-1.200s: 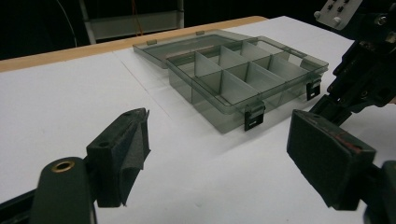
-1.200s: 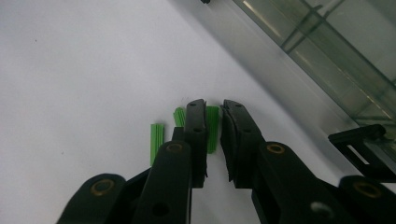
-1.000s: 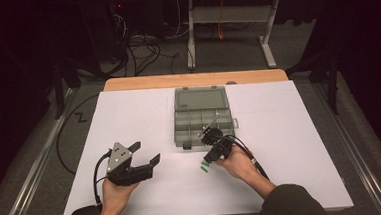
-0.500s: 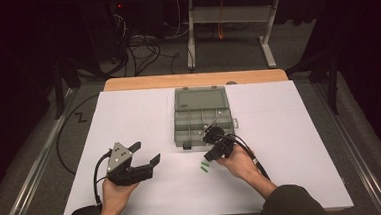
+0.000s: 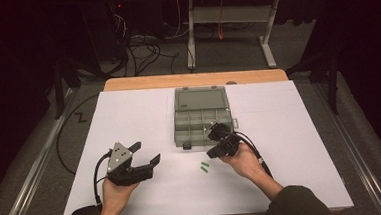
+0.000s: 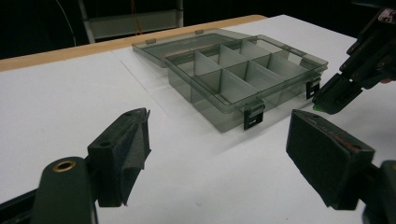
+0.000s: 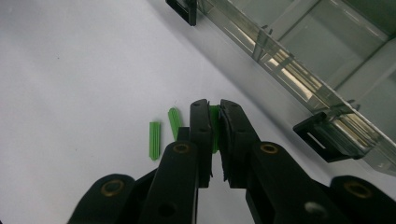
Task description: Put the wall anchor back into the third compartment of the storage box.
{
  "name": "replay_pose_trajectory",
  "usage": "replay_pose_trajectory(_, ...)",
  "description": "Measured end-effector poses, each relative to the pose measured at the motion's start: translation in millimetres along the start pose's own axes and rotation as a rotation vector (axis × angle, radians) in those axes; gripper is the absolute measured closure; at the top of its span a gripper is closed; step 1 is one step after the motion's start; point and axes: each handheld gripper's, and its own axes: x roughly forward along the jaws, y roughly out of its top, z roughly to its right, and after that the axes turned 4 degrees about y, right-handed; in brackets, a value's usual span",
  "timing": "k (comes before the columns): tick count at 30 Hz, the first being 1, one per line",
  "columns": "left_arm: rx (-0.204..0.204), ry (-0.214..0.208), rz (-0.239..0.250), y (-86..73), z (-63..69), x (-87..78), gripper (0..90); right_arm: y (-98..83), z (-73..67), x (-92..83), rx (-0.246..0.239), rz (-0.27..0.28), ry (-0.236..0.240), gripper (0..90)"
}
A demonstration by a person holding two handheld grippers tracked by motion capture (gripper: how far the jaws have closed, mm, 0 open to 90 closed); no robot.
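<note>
A clear grey organiser box (image 5: 201, 118) lies open in the middle of the white table, its compartments looking bare (image 6: 243, 74). My right gripper (image 5: 212, 152) hovers just in front of its near right corner, shut on a small green ribbed plug (image 7: 215, 122). Two more green plugs (image 7: 154, 140) lie loose on the table beside the jaws (image 5: 204, 167). My left gripper (image 5: 146, 155) is held at the front left, open, with nothing between its pads (image 6: 126, 144). Its view also shows the right gripper (image 6: 345, 91) at the far right.
The box's lid (image 5: 200, 97) lies flat behind its tray, and two black latches (image 7: 322, 137) stick out at the front wall. White table surface (image 5: 300, 131) spreads to both sides. A wooden strip (image 5: 142, 83) runs along the far edge, with cables on the floor beyond.
My right gripper has drawn slightly up and away from the two loose green plugs, toward the box. The left gripper has kept still.
</note>
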Motion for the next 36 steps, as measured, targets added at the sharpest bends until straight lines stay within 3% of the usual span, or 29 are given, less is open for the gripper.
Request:
replay_pose_trajectory(11, 0.0, 0.0, -0.001, 0.0, -0.1, 0.2, 21.8, -2.9, 10.9, -13.9, 0.002, 0.048, 0.01, 86.2)
replay_pose_trajectory(24, -0.001, -0.001, -0.001, 0.0, -0.1, 0.2, 21.7, 1.4, 18.5, -25.0, 0.035, 0.077, -0.003, 86.1)
replay_pose_trajectory(36, 0.003, 0.006, 0.013, 0.2, -0.6, -1.1, 21.5, 12.4, 23.0, -27.4, 0.02, 0.085, -0.046, 86.2)
